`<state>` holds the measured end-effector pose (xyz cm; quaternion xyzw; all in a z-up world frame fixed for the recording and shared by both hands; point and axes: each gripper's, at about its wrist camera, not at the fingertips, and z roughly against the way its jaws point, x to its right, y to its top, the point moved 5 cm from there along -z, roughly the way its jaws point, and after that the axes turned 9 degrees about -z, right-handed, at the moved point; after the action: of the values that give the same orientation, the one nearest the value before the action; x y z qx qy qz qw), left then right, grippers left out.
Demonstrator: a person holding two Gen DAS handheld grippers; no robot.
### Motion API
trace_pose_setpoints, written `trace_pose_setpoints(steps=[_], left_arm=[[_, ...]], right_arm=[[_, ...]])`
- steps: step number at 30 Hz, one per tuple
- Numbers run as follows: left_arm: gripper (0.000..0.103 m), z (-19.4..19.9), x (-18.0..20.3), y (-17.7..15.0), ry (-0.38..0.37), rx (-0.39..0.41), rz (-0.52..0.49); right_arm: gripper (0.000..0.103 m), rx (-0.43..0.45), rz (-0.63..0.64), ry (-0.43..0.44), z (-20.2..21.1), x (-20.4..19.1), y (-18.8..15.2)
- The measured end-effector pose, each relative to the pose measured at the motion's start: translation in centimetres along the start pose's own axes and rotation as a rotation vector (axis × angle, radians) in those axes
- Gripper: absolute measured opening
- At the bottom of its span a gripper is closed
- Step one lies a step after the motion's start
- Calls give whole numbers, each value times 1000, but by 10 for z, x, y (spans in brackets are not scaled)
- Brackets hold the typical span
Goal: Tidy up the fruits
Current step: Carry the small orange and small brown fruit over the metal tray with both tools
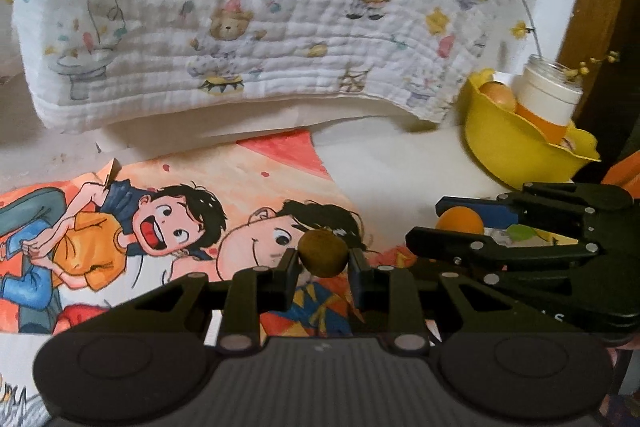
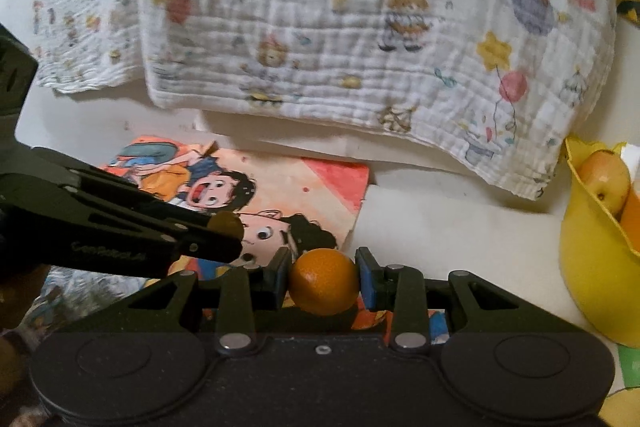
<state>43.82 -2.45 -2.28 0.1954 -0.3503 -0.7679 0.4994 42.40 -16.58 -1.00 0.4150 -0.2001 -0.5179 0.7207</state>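
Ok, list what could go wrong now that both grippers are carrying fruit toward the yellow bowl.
1. The small round brown fruit is pinched only at the left gripper's fingertips; it may slip out.
2. The right gripper with its round orange fruit sits close beside the left; they could collide.
3. The yellow plastic bowl already holds fruit and a white jar; dropped fruit might bounce out.

Dim, warm indoor light, soft motion blur throughout, fisheye bending with dark vignetted corners, no glare
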Motion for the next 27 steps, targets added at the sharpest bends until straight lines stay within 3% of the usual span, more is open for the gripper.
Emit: trace_pose_setpoints(steps=[9,17,27], left_arm=[[29,37,24,-12,-29,12,-17],[29,70,56,-30,-63,23,-57],[29,81,93,-55,-116,-12,-119]], right_arm=[[37,1,53,37,52,-16,-19],[37,-19,91,66,102,-27,-57],[37,-91,96,70,138,-30,-107]])
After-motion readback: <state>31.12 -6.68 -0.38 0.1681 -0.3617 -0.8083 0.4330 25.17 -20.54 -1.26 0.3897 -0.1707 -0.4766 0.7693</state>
